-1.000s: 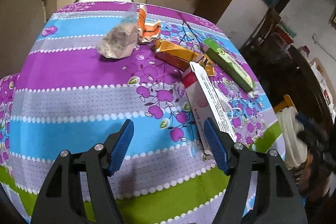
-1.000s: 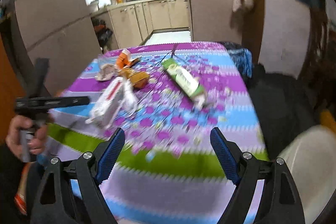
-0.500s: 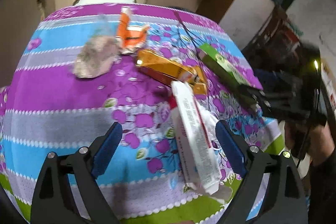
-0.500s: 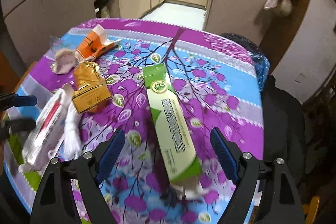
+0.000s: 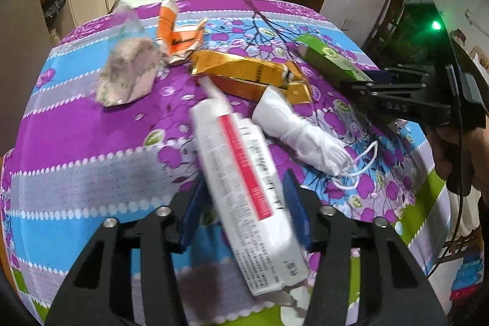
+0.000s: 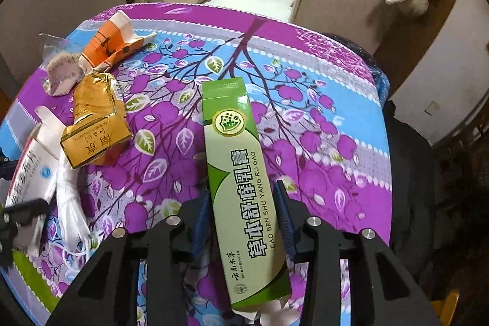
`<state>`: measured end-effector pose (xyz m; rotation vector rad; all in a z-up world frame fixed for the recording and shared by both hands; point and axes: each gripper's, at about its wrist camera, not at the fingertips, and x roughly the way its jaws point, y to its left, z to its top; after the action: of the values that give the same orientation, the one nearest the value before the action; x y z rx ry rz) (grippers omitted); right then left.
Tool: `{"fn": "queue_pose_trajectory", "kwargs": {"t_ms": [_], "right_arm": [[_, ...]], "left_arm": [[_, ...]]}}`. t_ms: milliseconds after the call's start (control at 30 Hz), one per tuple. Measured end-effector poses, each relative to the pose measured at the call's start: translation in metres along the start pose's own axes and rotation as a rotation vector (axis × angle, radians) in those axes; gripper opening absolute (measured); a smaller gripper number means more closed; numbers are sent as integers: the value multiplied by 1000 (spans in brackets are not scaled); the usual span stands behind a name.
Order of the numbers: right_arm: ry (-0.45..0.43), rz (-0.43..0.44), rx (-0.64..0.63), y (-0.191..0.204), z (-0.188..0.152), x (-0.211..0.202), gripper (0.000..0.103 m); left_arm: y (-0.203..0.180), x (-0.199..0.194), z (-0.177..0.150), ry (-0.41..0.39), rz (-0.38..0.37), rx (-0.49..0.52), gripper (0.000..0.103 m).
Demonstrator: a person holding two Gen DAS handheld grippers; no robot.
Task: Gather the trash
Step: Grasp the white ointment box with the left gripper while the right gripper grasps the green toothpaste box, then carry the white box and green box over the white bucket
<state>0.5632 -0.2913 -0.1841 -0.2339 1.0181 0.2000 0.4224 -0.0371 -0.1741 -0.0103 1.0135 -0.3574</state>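
Each gripper closes on a carton for removal: the left gripper (image 5: 243,203) clamps the white red-striped cardboard box (image 5: 244,191), and beside it the right gripper (image 6: 244,210) clamps the long green cardboard box (image 6: 241,173).

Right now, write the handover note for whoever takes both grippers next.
Left gripper: closed on the white and red box.
Right gripper: closed on the green box.
Both boxes sit low over the table; I cannot tell if they are lifted.
On the cloth: gold box, orange carton, crumpled bag, white rolled bundle.
Done: two grasps. Left: bin both, then collect the rest.
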Motion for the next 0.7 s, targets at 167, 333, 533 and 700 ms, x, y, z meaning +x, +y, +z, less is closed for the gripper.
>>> {"fn": "queue_pose_trajectory", "kwargs": {"t_ms": [167, 333, 533, 700], "right_arm": [[-98, 17, 109, -3, -19, -26, 37], [-209, 27, 196, 3, -43, -67, 36], [-354, 2, 294, 16, -85, -135, 36], [-475, -57, 360, 27, -118, -199, 36]], "left_arm": [[12, -8, -7, -11, -28, -31, 36], [16, -29, -18, -88, -13, -61, 27], [7, -65, -21, -218, 4, -59, 27], [-24, -102, -19, -345, 6, -16, 27]]}}
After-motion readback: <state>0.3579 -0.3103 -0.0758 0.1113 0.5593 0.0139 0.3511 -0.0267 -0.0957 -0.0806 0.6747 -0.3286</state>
